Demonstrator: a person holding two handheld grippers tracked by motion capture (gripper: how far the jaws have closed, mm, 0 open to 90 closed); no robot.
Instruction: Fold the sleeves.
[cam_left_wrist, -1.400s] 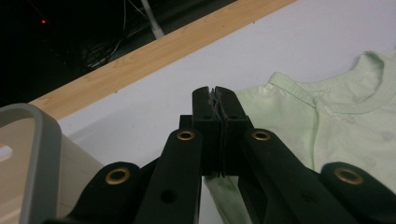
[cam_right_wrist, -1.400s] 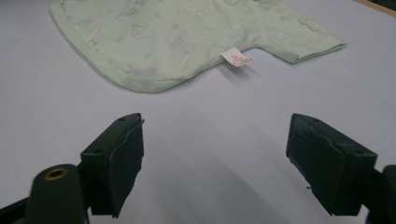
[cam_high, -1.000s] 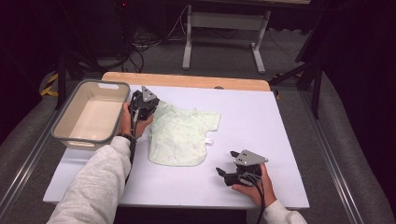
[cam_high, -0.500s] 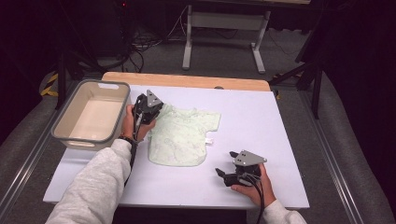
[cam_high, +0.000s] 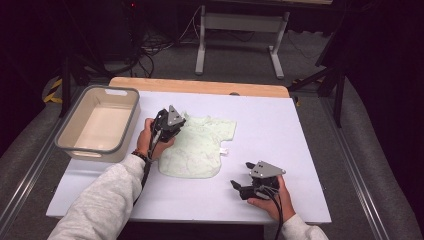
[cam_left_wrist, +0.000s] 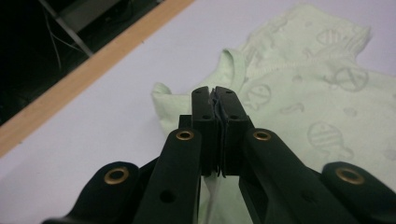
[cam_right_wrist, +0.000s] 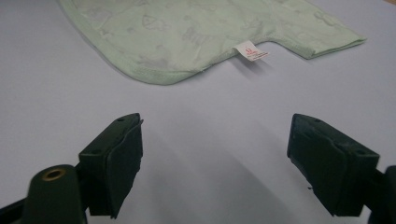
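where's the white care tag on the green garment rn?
In the high view, the white tag sticks out from the right edge of the green garment, mid-table, just beyond the right gripper.

Pale green garment (cam_high: 197, 147) printed with faint fish; white desk (cam_high: 280, 130) edged in wood; grey-rimmed beige bin (cam_high: 75, 147).

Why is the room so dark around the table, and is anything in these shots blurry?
High view: light falls on the white table alone, so the floor beyond stays dim. Left gripper view: the left tool up close looks soft, while the green shirt shows its fish print clearly. Right gripper view: the right tool throws a faint shadow on the table.
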